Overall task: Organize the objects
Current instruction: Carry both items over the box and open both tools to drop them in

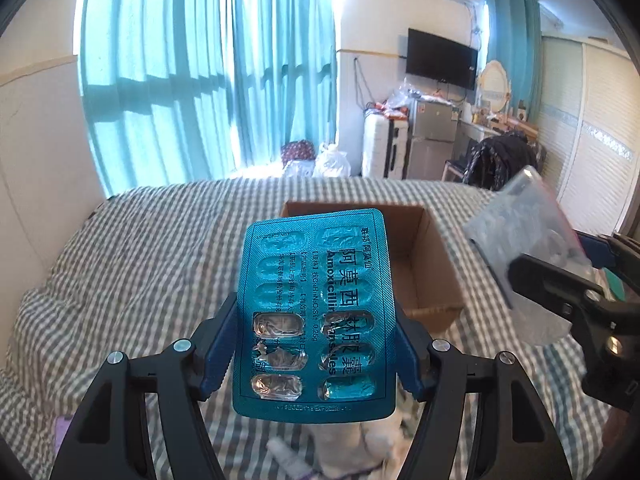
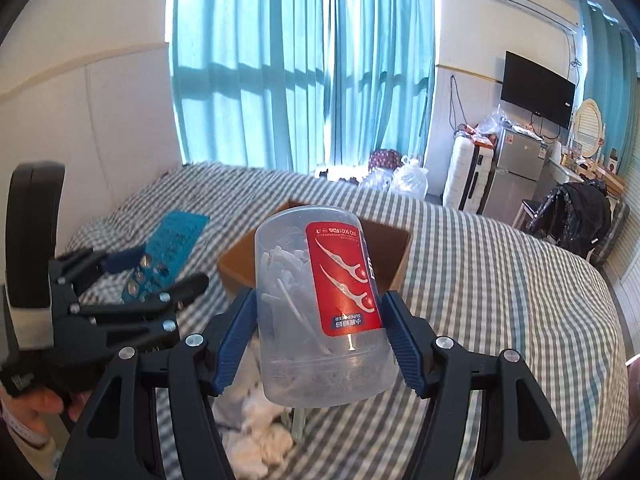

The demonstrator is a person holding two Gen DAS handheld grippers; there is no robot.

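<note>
My left gripper [image 1: 316,344] is shut on a teal blister pack of capsules [image 1: 316,316], held up above the bed and short of an open cardboard box [image 1: 424,264]. My right gripper [image 2: 320,332] is shut on a clear plastic jar of floss picks [image 2: 320,312] with a red label, held upside down in front of the same box [image 2: 394,248]. In the left wrist view the jar [image 1: 524,248] and right gripper [image 1: 560,284] show at the right. In the right wrist view the blister pack [image 2: 168,252] and left gripper [image 2: 132,276] show at the left.
The box sits on a bed with a grey-and-white checked cover [image 1: 140,256]. White crumpled cloth or tissue [image 2: 260,432] and a small white tube [image 1: 288,456] lie below the grippers. Teal curtains, a fridge, a suitcase and a chair with black clothes stand behind the bed.
</note>
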